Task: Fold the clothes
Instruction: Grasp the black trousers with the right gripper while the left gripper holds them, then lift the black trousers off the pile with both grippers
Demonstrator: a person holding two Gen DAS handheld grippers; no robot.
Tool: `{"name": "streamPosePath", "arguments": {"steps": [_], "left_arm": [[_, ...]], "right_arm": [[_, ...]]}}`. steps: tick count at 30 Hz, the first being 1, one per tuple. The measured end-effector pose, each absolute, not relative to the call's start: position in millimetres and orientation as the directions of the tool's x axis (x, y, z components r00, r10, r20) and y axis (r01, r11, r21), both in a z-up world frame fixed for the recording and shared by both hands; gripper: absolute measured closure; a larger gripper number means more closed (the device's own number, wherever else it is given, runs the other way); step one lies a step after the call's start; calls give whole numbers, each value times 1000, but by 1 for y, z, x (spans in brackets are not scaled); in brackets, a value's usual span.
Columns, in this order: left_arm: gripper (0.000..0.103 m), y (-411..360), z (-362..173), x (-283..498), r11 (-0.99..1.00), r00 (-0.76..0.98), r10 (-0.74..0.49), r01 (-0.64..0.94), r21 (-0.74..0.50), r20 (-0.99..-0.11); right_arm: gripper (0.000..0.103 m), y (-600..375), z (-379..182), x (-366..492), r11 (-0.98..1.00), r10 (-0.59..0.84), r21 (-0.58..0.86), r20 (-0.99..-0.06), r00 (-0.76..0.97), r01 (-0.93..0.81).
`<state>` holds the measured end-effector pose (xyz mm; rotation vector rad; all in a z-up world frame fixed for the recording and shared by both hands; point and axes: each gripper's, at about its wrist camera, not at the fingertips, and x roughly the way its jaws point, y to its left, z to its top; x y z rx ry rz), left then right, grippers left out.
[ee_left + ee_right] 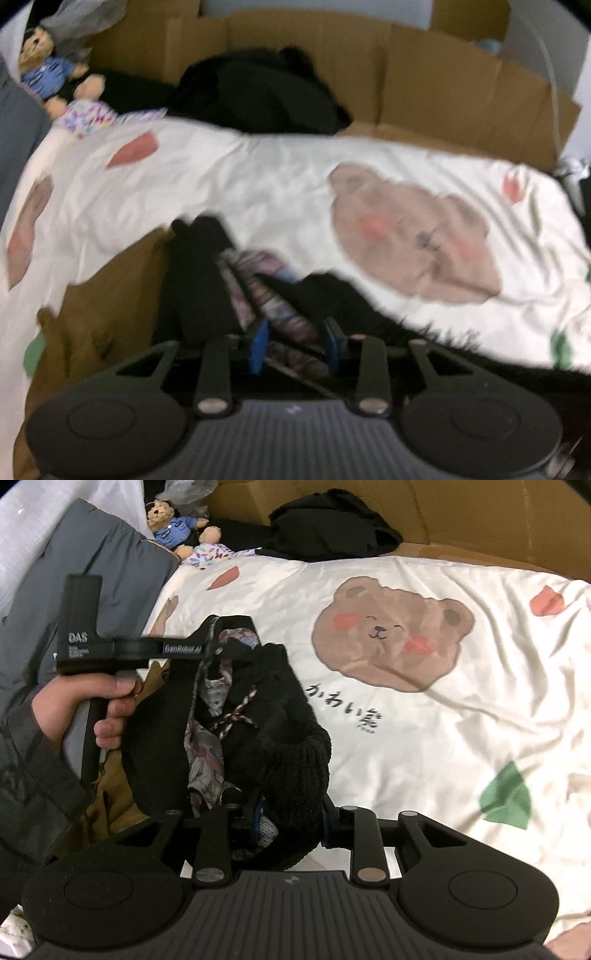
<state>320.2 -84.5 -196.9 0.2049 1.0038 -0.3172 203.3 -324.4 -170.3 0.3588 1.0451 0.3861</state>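
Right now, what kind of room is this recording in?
Most likely a bedroom. The work surface looks like a bed under a white bear-print sheet, a teddy bear in a blue shirt sits at its far end, and dark clothes are heaped beside cardboard boxes.

A white bed sheet (424, 738) printed with bear faces covers the bed. At its eleven o'clock edge lie a teddy bear (173, 520) and a black clothes heap (332, 524), twelve o'clock.
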Motion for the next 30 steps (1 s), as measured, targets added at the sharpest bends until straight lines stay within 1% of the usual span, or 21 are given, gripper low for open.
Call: {"name": "streamPosePath", "arguments": {"steps": [2, 5, 8, 13, 20, 22, 24, 30], "left_arm": [[82, -79, -202, 317, 938, 483, -142, 344, 38, -864], [89, -75, -202, 311, 943, 479, -117, 329, 55, -870], [92, -76, -203, 307, 943, 459, -120, 329, 43, -880], [92, -86, -202, 293, 940, 411, -161, 342, -12, -897], [92, -117, -205, 263, 911, 358, -241, 404, -83, -902], [92, -125, -201, 259, 893, 346, -254, 443, -82, -903], [91, -133, -189, 259, 866, 359, -255, 498, -46, -898], [86, -143, -160, 285, 853, 417, -272, 522, -16, -867]], "right_arm": [[75, -331, -169, 203, 883, 458, 451, -764, 455, -131], [76, -344, -166, 203, 894, 435, 430, -766, 474, -126], [77, -356, -161, 203, 906, 409, 405, -766, 496, -122], [78, -379, -153, 202, 926, 361, 361, -764, 535, -111], [78, -418, -138, 194, 956, 268, 285, -766, 584, -65], [78, -428, -138, 192, 962, 245, 267, -770, 590, -51], [78, -432, -141, 190, 962, 248, 267, -775, 581, -55], [78, -441, -151, 184, 961, 258, 269, -791, 555, -63]]}}
